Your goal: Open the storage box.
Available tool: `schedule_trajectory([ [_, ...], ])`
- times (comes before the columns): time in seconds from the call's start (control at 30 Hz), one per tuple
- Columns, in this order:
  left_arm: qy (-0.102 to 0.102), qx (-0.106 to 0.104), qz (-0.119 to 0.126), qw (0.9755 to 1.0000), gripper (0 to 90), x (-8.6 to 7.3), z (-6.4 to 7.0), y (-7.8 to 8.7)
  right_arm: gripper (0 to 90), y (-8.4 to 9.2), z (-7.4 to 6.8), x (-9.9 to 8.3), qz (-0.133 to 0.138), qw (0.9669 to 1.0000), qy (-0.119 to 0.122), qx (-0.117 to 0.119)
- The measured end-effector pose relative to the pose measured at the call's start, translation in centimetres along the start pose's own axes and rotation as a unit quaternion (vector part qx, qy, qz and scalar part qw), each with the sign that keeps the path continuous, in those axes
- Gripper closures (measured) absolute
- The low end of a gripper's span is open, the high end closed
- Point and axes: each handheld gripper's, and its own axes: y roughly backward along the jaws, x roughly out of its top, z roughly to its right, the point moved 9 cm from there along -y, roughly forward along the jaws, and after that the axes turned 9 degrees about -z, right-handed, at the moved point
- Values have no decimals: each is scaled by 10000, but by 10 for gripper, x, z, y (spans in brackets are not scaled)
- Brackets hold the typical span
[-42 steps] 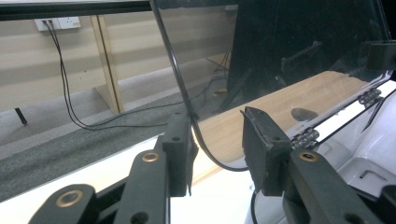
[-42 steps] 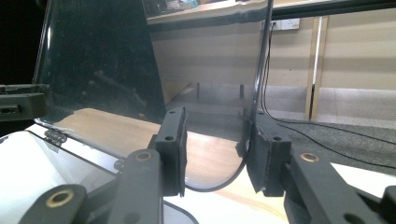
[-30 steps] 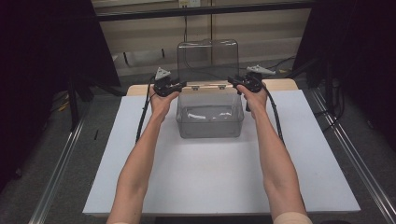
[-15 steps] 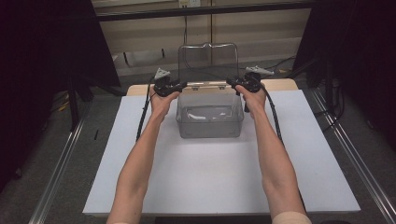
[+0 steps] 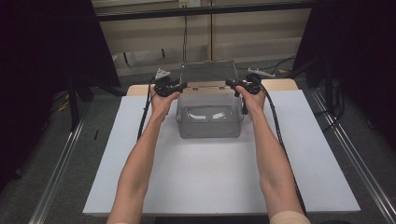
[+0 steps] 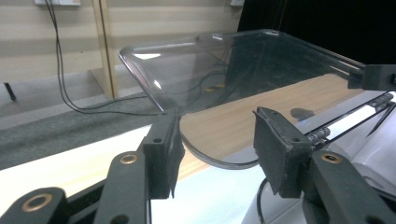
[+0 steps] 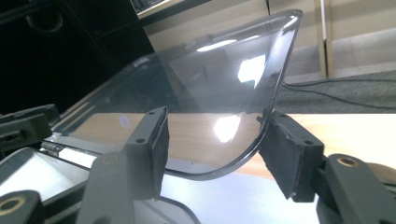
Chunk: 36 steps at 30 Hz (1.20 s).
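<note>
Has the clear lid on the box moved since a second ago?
Yes. The lid has swung farther back on its hinge, away from the person, and now stands less tall against the wall behind the fixed box.

A white mat covers most of the lower frame, on a wooden table whose edge shows at centre right. Grey floor runs down both sides, with metal rails at lower left and lower right. Cables lie at upper centre beneath a beige wall
</note>
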Motion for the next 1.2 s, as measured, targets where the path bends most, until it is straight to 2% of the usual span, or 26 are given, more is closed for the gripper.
schedule_trajectory([
  [0.13, -4, 37, 37, 10000, 506, 0, 1, -1, 366, 0, 2, 0, -44, 9999, 3, -149],
  [0.2, -71, 1, -3, 10000, 505, -1, 3, -2, 354, 1, 4, 0, -55, 9996, 97, -259],
  [0.23, -51, 1, 71, 10000, 513, -1, 3, -2, 361, 1, 4, 0, -80, 9993, 160, -317],
  [0.27, -19, 10, -25, 10000, 509, -2, 2, -3, 395, 1, 1, 0, -88, 9996, 178, -199],
  [0.3, -8, -26, 13, 10000, 476, -2, 3, -3, 402, 1, -1, 0, -77, 9997, 198, -147],
  [0.33, -7, -15, 8, 10000, 475, -2, 3, -2, 400, 0, -2, -1, -110, 9991, 322, -255],
  [0.4, -16, 4, 12, 10000, 469, -2, 3, -2, 385, 0, -2, -1, -99, 9990, 353, -274],
  [0.63, 35, 171, -8, 9998, 325, -3, -1, 1, 275, 7, 1, 4, 5, 9987, 398, -319],
  [0.73, -79, 250, -52, 9996, 286, -2, -1, 4, 245, 12, -2, 7, 7, 9983, 484, -336],
  [0.83, -84, 294, 30, 9995, 232, 0, 2, 9, 211, 18, -2, 8, 34, 9978, 546, -369],
  [0.93, -130, 388, -23, 9992, 194, 0, 2, 13, 195, 23, -2, 8, 81, 9973, 598, -408],
  [1.03, -53, 341, 8, 9994, 152, 1, 6, 19, 175, 29, -2, 8, 119, 9970, 621, -455],
  [1.2, -113, 350, -65, 9993, 102, -2, 11, 27, 137, 39, -4, 10, 237, 9959, 722, -483],
])
